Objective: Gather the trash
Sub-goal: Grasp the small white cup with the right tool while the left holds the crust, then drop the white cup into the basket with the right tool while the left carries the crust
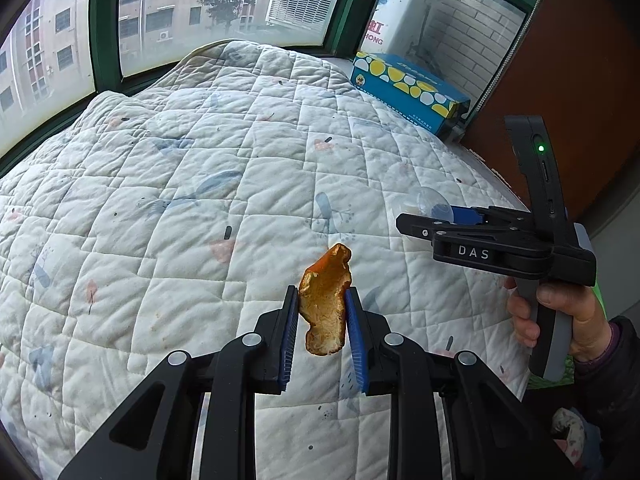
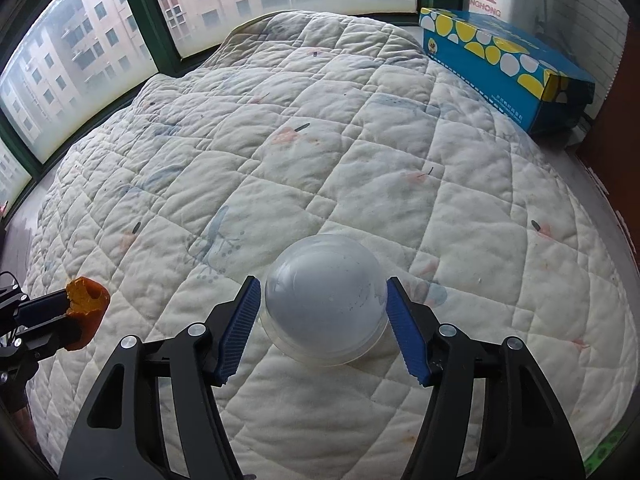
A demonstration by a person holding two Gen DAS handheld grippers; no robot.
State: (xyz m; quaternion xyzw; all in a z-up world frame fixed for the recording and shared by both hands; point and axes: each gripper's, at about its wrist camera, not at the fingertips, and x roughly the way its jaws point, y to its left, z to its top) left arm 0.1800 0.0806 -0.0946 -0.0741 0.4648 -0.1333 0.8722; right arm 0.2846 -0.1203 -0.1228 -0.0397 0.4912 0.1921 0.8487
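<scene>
Your left gripper (image 1: 322,312) fills the bottom of its own view, its blue pads pinching an orange peel (image 1: 326,300) that stands upright between them, lifted clear of the quilt (image 1: 180,184). That white quilt, stitched in squares with faint printed leaves, covers nearly the whole surface under both tools and runs up to the green-framed window (image 1: 106,20) at the back. Against the far right edge of the quilt, beside the window, lies a blue tissue box (image 2: 504,60) with yellow and white spots. Your right gripper (image 2: 322,304) sits low over the quilt with its jaws spread on either side of a clear plastic dome (image 2: 324,300), which rests on the fabric; the blue pads stand just beside its sides, and you cannot tell from either view whether they press on it. Your right hand (image 1: 556,320) wraps the grey handle.
</scene>
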